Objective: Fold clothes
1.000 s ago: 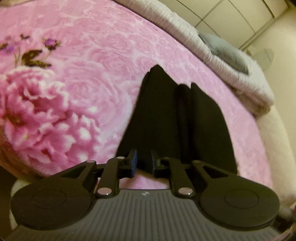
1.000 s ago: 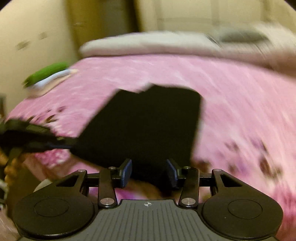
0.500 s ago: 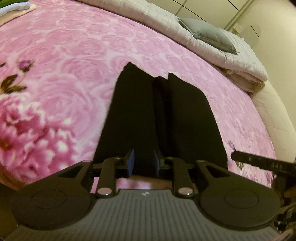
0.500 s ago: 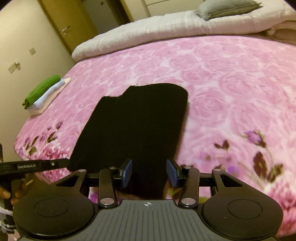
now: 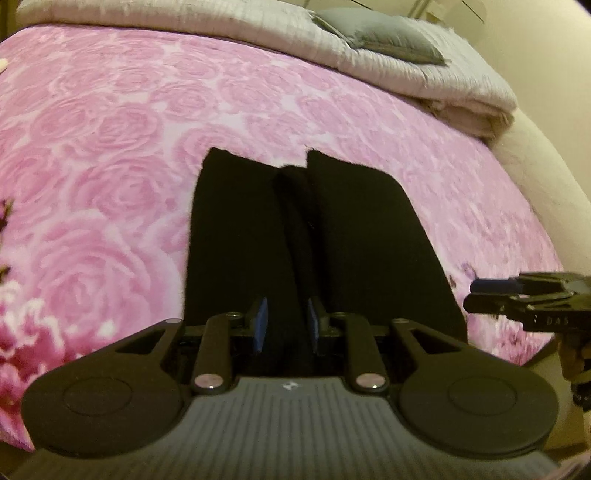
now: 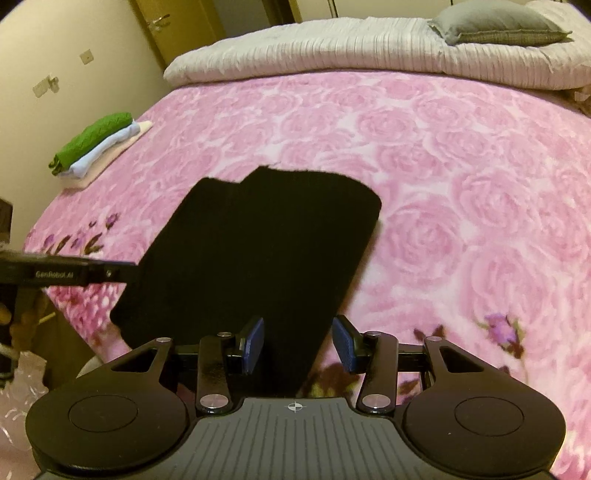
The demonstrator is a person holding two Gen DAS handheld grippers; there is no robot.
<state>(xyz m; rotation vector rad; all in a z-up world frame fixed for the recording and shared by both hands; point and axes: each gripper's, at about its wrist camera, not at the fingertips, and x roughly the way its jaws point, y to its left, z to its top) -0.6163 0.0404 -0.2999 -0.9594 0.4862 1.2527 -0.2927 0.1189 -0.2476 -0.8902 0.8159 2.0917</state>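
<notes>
Both hand-held grippers hover at the near edge of a black garment [image 5: 317,236] that lies flat on a pink rose-patterned blanket [image 5: 110,140] covering a bed. Seen from its own camera, the left gripper [image 5: 285,325] has its two blue-padded fingers parted, with a gap between them, over the garment's near end; nothing is pinched. The right gripper [image 6: 298,344] is likewise spread wide, its pads on either side of the garment's near corner without closing on it. The garment is folded lengthwise, its two side panels turned in toward a central seam, and it sits near the foot of the bed. A rolled grey-white duvet [image 6: 332,51] with a grey pillow [image 6: 498,22] on top lies along the far side. A small stack of folded clothes [image 6: 96,147], green on top, rests at the bed's left edge, well apart from the garment.
</notes>
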